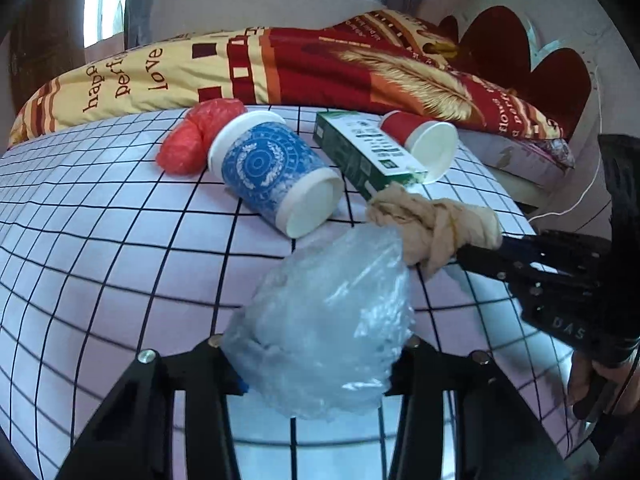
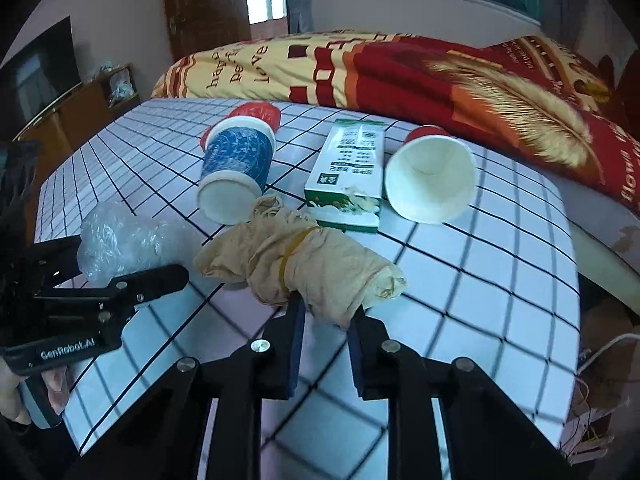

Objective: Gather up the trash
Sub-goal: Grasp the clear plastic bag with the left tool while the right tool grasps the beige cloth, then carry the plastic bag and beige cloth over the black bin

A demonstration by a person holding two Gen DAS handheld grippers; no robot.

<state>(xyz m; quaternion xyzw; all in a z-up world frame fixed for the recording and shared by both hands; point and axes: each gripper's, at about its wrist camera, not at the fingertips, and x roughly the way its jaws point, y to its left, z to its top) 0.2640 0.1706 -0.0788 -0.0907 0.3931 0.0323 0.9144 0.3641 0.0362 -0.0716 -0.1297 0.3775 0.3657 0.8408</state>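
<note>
My left gripper (image 1: 316, 354) is shut on a crumpled clear plastic bag (image 1: 328, 320), which also shows in the right wrist view (image 2: 120, 240). My right gripper (image 2: 326, 316) is shut on a beige knotted cloth bundle (image 2: 304, 268) with a yellow rubber band; the bundle also shows in the left wrist view (image 1: 432, 224). Beyond lie a blue patterned paper cup (image 1: 272, 172) on its side, a green and white carton (image 1: 360, 152), a red paper cup (image 1: 424, 144) on its side and a crumpled red plastic bag (image 1: 196, 140).
All lies on a table with a white checked cloth (image 2: 460, 300). A bed with a red and yellow quilt (image 2: 400, 68) stands right behind it. A dark cabinet with a screen (image 2: 60, 88) is at far left.
</note>
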